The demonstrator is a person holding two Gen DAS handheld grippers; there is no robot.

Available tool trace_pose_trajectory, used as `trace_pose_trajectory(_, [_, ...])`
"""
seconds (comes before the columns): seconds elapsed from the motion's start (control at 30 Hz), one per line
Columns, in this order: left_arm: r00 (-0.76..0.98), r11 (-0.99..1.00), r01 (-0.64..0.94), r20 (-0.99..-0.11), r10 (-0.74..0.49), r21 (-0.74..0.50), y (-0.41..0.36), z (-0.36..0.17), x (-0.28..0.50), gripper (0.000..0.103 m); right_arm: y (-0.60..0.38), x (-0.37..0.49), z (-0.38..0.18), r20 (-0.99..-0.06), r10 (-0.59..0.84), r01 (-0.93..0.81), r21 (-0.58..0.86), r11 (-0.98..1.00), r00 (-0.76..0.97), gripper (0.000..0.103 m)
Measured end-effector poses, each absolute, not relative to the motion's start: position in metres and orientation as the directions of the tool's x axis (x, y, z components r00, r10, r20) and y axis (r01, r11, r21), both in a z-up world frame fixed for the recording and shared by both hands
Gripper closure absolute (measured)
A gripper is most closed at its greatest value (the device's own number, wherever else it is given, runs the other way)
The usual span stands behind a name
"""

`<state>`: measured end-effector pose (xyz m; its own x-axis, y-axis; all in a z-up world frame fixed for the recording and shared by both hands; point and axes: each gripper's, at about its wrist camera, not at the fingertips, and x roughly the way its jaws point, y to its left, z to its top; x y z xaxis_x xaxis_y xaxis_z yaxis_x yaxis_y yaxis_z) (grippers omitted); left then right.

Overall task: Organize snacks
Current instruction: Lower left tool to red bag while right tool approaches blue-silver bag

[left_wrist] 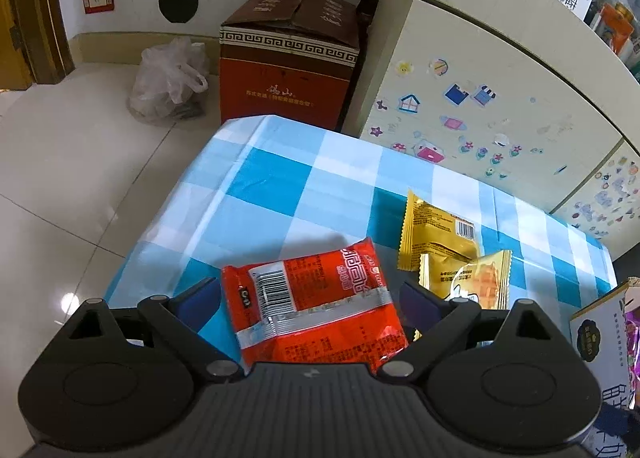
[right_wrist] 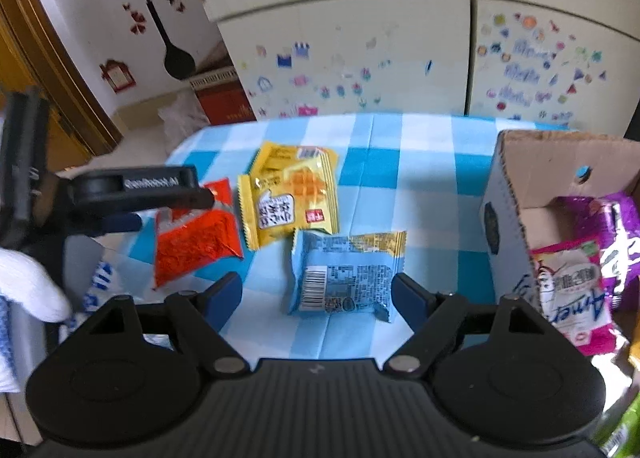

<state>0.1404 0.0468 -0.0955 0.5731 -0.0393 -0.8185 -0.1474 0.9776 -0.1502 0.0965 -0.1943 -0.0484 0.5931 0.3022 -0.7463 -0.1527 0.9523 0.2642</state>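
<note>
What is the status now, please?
Left tool open around red packet. Right tool open over blue packet. Box at right. Nothing blocking.

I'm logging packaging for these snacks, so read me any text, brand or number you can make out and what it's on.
"Amer", cut off: pink and white packet in the cardboard box.
"GenRobot.AI", seen mirrored: left tongs.
Chinese print on the red packet, yellow packets and blue packet: too small or blurred.

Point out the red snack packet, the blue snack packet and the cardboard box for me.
red snack packet [left_wrist: 316, 310], left wrist view, middle of its wrapper.
blue snack packet [right_wrist: 344, 274], right wrist view, printed back panel.
cardboard box [right_wrist: 502, 214], right wrist view, its near outer wall.
</note>
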Motion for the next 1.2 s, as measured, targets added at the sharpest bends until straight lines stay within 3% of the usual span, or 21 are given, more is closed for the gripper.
trace_pose_trajectory(0.2, [0.561, 0.977, -0.159, -0.827, -0.03, -0.144, 0.047, -0.105, 0.146, 0.004, -0.192, 0.11, -0.067, -0.778, 0.256, -0.093, 0.249, 0.964, 0.574, 0.019])
trace_pose_trajectory(0.3, [0.562, 0.979, -0.156, -0.827, -0.022, -0.132, 0.045, -0.109, 0.147, 0.001, -0.19, 0.114, -0.072, -0.782, 0.241, -0.083, 0.237, 0.968, 0.575, 0.012])
trace_pose_trajectory(0.77, [0.573, 0.989, -0.116, -0.819, -0.004, -0.086, 0.035, -0.122, 0.143, 0.0, -0.182, 0.127, -0.091, -0.791, 0.178, -0.055, 0.18, 0.982, 0.586, 0.008])
trace_pose_trajectory(0.97, [0.585, 0.998, -0.064, -0.81, 0.047, 0.011, 0.018, -0.126, 0.139, 0.0, -0.174, 0.128, -0.094, -0.792, 0.148, -0.066, 0.136, 0.989, 0.592, 0.005])
trace_pose_trajectory(1.2, [0.585, 0.997, -0.078, -0.81, 0.048, 0.002, 0.018, -0.127, 0.14, 0.0, -0.168, 0.128, -0.096, -0.791, 0.121, -0.081, 0.09, 0.993, 0.6, 0.006])
